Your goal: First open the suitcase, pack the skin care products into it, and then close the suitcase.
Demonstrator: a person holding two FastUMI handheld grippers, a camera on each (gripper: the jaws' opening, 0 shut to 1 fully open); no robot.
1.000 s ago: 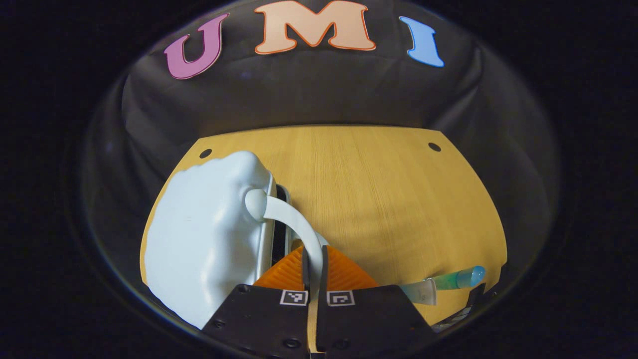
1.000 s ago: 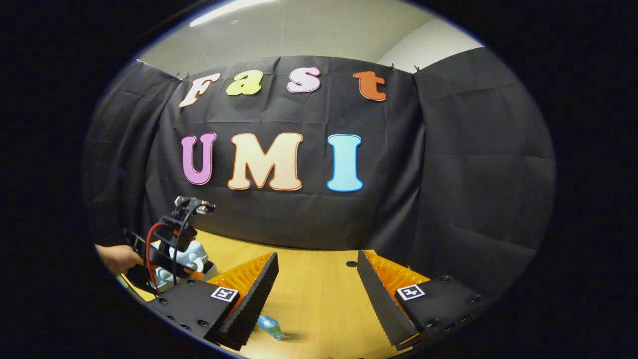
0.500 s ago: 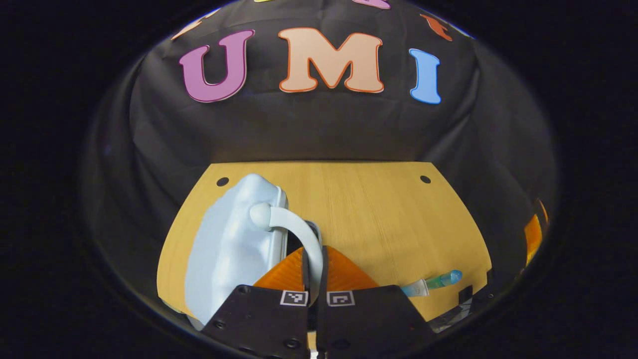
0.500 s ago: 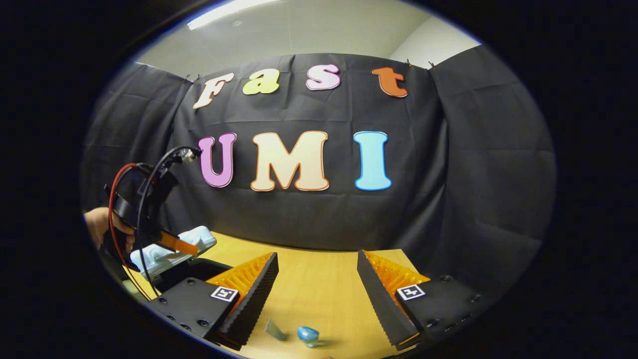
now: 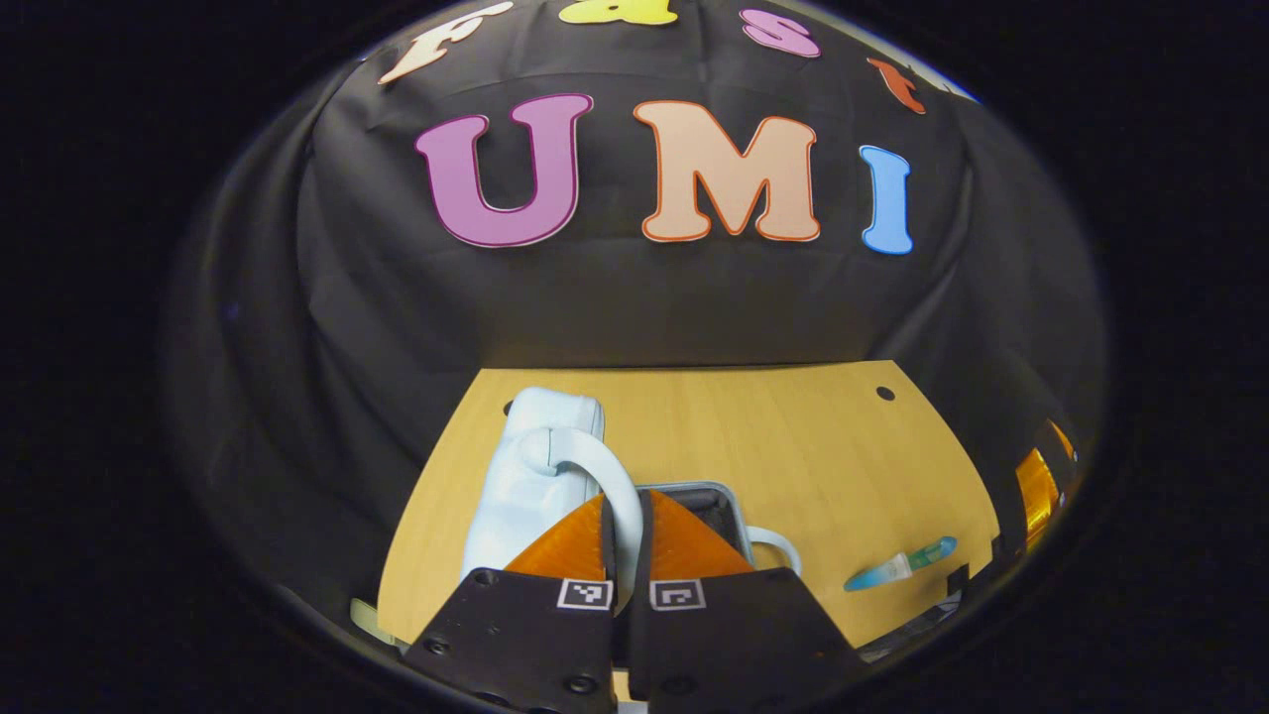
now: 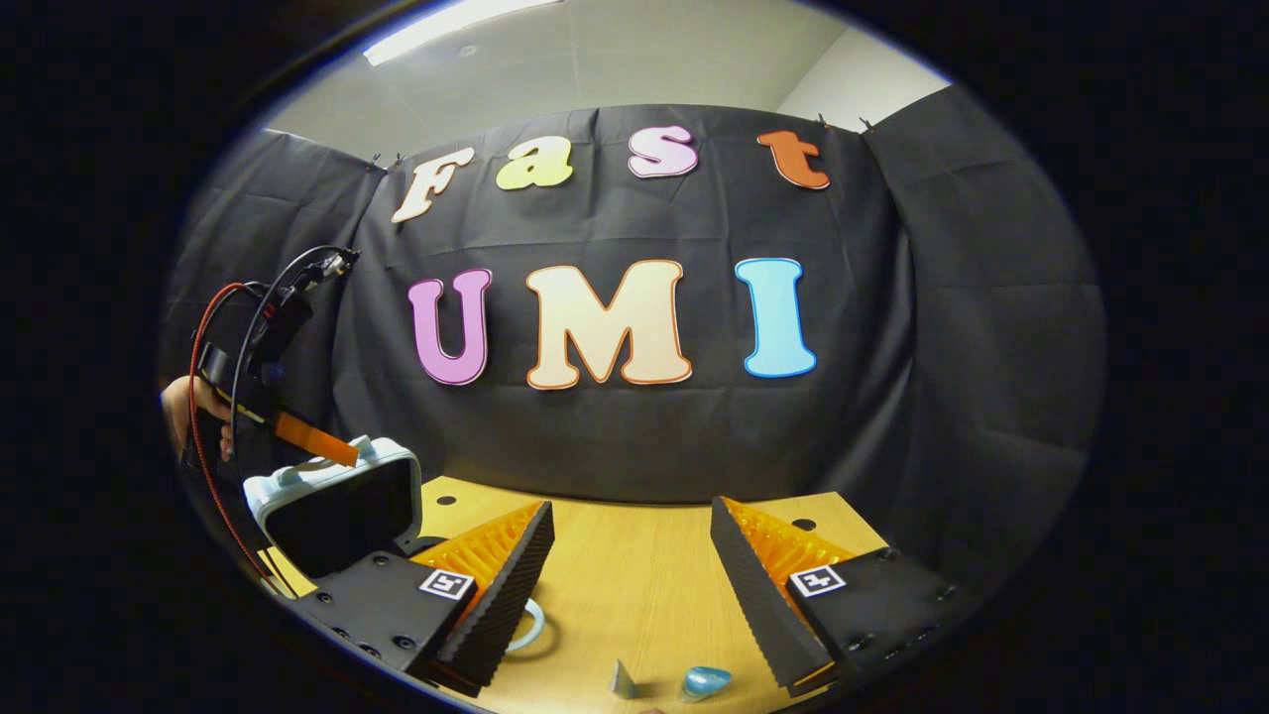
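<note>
- Since a second earlier, the suitcase lid (image 5: 530, 466) had swung from nearly flat to steeply raised, and the left gripper (image 5: 625, 555) had risen with it, so the bench (image 5: 793, 446) sat lower in the left gripper view.
- Left fingers were pressed together on the lid's pale handle (image 5: 605, 476), with only the handle's thickness between them.
- In the right gripper view, the same lid (image 6: 332, 506) stood up at 9 o'clock with its dark lining facing the bench, a hand (image 6: 193, 412) holding the left gripper above it.
- The suitcase's lower half (image 5: 719, 511) lay open on the bench just right of the left fingers, its own handle loop at about 4 o'clock.
- The skin care tube (image 5: 897, 565) lay on the bench at 4 o'clock in the left gripper view, well apart from the case and not inside it.
- The right gripper (image 6: 630, 585) hovered with its fingers spread wide and holding nothing; the tube (image 6: 699, 682) lay just below them at 6 o'clock.
- Judged from this, the opening step was in hand and near its end.
- The next move seemed to call for the lid to rest open by itself, then for the right fingers to come down and close on the tube, which looked small and likely to roll.
</note>
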